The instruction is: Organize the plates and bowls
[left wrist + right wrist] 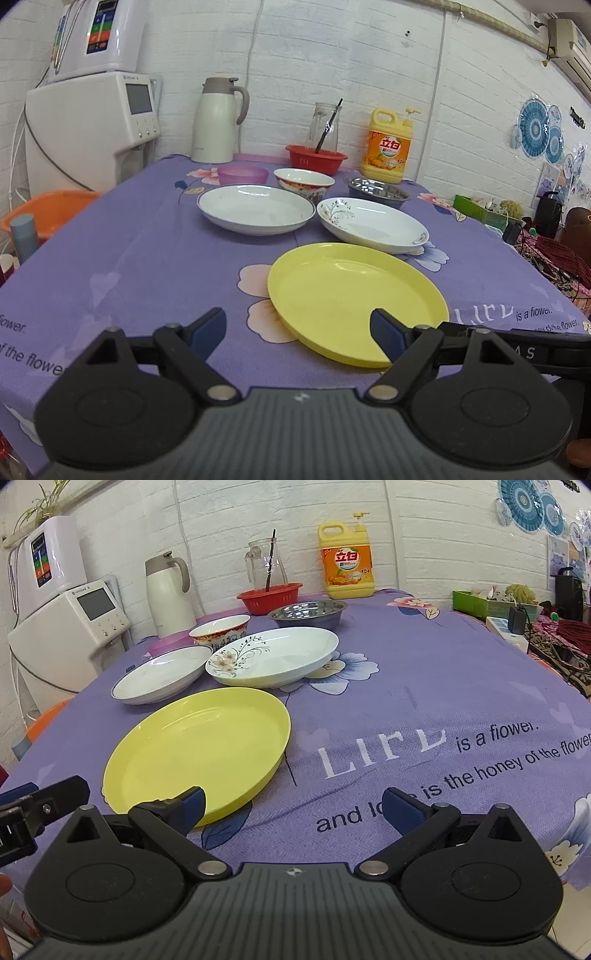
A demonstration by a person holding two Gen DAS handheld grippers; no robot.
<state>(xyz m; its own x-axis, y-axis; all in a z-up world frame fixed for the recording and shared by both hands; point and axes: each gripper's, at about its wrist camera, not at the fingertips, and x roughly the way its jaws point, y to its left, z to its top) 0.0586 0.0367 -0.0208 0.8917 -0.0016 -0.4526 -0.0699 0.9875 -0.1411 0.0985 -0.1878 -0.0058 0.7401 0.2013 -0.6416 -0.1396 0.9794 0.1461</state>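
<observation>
Nearest the lens in each wrist view sits that gripper's own black body. Two grippers are in use: the left gripper [297, 332] has its jaws spread wide with nothing between the blue pads, its right fingertip overlapping the near rim of the yellow plate [356, 301] as seen from that camera; whether it touches cannot be told. The right gripper [291, 806] also has its jaws spread and holds nothing, hanging above the purple tablecloth [424, 686], its left finger in front of the yellow plate's near edge.

Three plates lie on the cloth. One is the yellow plate, closest to both grippers. Behind it are two white ones: a white plate with a dark rim line [256, 209] to the left and a white plate with a floral sprig [373, 225] to the right, close together.

Three bowls stand farther back in a row: a translucent purple bowl [242, 174], a red-patterned bowl [303, 181] and a steel bowl [377, 191].

Along the wall are one red basket [316, 158], one glass carafe [325, 123] with a dark stick, one cream thermos jug [215, 120] and one yellow detergent bottle [388, 147]. Two white appliances [92, 125] stand stacked at the left, beside one orange basin [51, 212].
</observation>
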